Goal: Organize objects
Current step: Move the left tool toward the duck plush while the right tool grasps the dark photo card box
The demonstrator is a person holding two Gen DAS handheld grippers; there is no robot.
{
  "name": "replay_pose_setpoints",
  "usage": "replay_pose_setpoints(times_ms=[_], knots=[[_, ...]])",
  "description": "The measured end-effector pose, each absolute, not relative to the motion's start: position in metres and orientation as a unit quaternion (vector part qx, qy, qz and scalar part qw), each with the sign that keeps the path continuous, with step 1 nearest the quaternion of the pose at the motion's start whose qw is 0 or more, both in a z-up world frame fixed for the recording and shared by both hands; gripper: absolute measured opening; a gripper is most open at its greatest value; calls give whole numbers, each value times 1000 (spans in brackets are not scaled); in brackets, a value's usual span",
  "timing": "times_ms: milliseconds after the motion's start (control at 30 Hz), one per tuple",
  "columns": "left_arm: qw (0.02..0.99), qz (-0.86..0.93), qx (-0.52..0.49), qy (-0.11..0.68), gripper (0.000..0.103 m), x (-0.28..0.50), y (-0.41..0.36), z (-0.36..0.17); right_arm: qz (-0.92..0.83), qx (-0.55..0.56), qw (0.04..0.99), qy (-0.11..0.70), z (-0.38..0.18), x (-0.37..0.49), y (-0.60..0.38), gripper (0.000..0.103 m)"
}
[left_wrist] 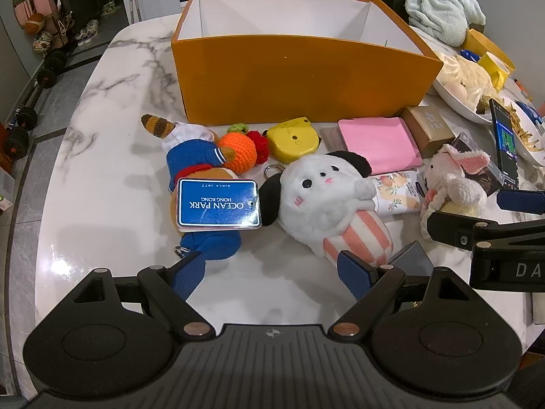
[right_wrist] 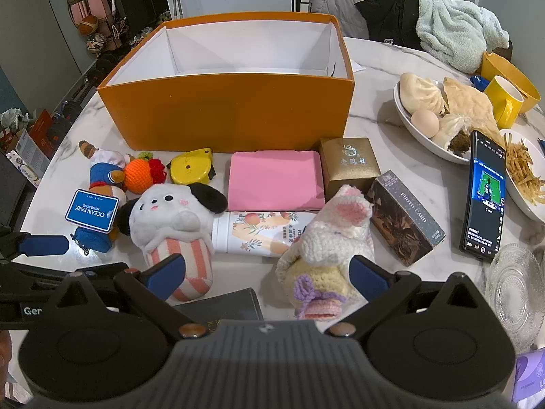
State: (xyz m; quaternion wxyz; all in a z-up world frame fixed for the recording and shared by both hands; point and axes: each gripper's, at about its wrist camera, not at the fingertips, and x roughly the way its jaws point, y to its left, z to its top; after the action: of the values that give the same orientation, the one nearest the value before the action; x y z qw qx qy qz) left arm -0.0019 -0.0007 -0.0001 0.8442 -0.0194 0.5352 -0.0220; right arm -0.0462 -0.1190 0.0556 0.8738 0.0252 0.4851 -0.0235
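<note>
An empty orange box (left_wrist: 299, 78) (right_wrist: 231, 112) stands at the back of the marble table. In front lie a blue-clad plush with an Ocean Park tag (left_wrist: 218, 206) (right_wrist: 92, 214), a crocheted orange (left_wrist: 238, 151) (right_wrist: 138, 177), a yellow tape measure (left_wrist: 293, 139) (right_wrist: 190, 170), a white dog plush (left_wrist: 327, 204) (right_wrist: 173, 228), a pink pad (left_wrist: 381, 145) (right_wrist: 276, 180), a white tube (right_wrist: 255, 233), a crocheted bunny (left_wrist: 454, 184) (right_wrist: 327, 248), a gold box (right_wrist: 349, 163) and a photo card box (right_wrist: 405, 218). My left gripper (left_wrist: 272, 274) is open just before the dog plush. My right gripper (right_wrist: 267, 272) is open around the bunny's lower half.
To the right are a bowl of buns (right_wrist: 425, 126), a yellow mug (right_wrist: 504, 102), a plate of fries (right_wrist: 524, 187), a propped phone (right_wrist: 483, 197) and a glass dish (right_wrist: 514, 289). A dark wallet (right_wrist: 221, 306) lies near the front edge. Clothes hang on chairs behind.
</note>
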Motion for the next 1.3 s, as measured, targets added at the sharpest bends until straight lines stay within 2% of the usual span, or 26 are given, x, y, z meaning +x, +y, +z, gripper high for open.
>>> replay_pose_setpoints(times_ms=[700, 1067, 1300], knots=[[844, -22, -23, 535, 100, -1, 2, 1, -26, 25, 872, 488, 52, -42, -124, 102], [849, -9, -44, 527, 100, 4, 21, 10, -5, 46, 888, 457, 70, -18, -176, 102], [850, -4, -51, 524, 100, 2, 28, 12, 50, -22, 880, 472, 60, -4, -194, 102]])
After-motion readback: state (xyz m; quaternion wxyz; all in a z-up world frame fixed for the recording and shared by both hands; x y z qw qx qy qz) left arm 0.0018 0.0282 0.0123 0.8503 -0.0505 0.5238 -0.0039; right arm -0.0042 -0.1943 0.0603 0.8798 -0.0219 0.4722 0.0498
